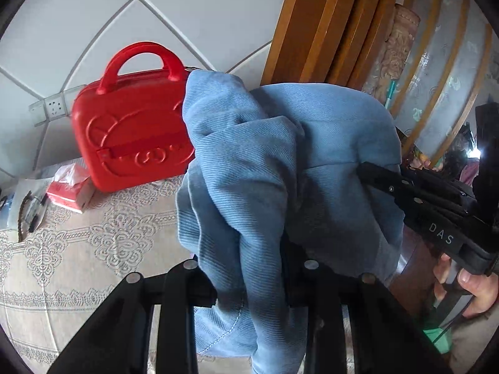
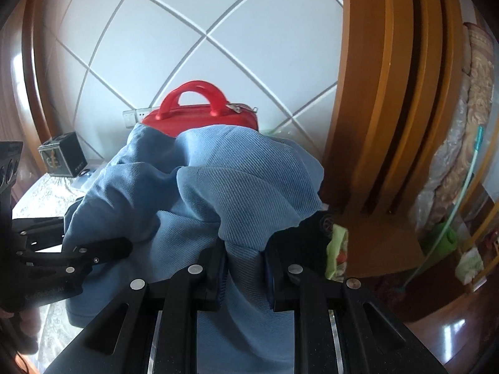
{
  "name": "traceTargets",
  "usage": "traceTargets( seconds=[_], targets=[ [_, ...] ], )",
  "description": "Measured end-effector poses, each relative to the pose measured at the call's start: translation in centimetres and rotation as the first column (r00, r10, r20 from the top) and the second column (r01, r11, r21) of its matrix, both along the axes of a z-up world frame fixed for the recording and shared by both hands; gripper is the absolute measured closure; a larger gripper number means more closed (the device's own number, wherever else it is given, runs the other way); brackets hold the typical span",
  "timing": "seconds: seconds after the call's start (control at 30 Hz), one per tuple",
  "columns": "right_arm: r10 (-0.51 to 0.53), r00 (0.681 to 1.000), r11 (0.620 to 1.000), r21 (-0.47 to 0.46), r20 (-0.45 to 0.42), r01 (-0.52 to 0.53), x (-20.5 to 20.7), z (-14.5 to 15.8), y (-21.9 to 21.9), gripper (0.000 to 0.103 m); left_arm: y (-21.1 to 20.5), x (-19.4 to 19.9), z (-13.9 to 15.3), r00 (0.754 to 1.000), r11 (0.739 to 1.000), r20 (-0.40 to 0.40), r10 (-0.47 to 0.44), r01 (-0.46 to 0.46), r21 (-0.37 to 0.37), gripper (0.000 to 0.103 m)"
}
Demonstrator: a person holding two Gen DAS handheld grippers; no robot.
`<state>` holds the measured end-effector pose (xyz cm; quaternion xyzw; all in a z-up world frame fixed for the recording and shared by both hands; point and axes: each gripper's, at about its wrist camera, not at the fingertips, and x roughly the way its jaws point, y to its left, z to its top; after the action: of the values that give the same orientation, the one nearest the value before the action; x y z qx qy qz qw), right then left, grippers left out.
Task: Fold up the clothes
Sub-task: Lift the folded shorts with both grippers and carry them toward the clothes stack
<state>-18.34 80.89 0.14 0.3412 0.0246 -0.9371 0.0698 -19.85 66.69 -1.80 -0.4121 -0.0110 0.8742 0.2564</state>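
Note:
A light blue ribbed garment (image 1: 280,162) hangs bunched in the air above the table, filling the middle of both views. My left gripper (image 1: 252,286) is shut on a thick fold of it, and the cloth drapes down between the black fingers. My right gripper (image 2: 244,268) is shut on another fold of the blue garment (image 2: 218,193), which is pinched between its pads. In the left wrist view the right gripper (image 1: 368,171) reaches in from the right, a hand behind it. The left gripper (image 2: 124,247) shows at the left edge of the right wrist view, its tips buried in cloth.
A red hard case (image 1: 131,131) with a handle stands at the back of the lace-covered table (image 1: 93,249), against a white tiled wall. A red tissue pack (image 1: 70,191) lies at the left. A small dark box (image 2: 62,155) sits far left. Wooden door frames (image 2: 389,93) rise at the right.

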Motion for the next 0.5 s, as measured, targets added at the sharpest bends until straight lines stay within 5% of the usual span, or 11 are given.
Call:
traceTargets(
  seconds=[0.27,0.33,0.4,0.5],
  targets=[
    [0.010,0.997,0.999,-0.050,0.082,-0.006,-9.4,-4.3,6.1,0.080,4.5,-8.6,-5.4,0.992,0.996,0.104,0.064,-0.056,-0.070,0.072],
    [-0.014,0.994,0.997,-0.070,0.108,0.022,-11.6,-6.3,7.1,0.068,5.2,-9.9,-7.0,0.992,0.986,0.086,0.097,-0.084,-0.141,0.067],
    [-0.048,0.992,0.995,-0.080,0.117,0.057,-13.2,-8.2,8.0,0.054,5.7,-10.7,-8.2,0.991,0.972,0.038,0.125,-0.115,-0.205,0.036],
    [-0.080,0.985,0.994,-0.061,0.155,0.091,-14.9,-11.2,8.6,0.053,5.7,-11.4,-9.3,0.988,0.956,-0.027,0.155,-0.156,-0.247,0.000]
  ],
)
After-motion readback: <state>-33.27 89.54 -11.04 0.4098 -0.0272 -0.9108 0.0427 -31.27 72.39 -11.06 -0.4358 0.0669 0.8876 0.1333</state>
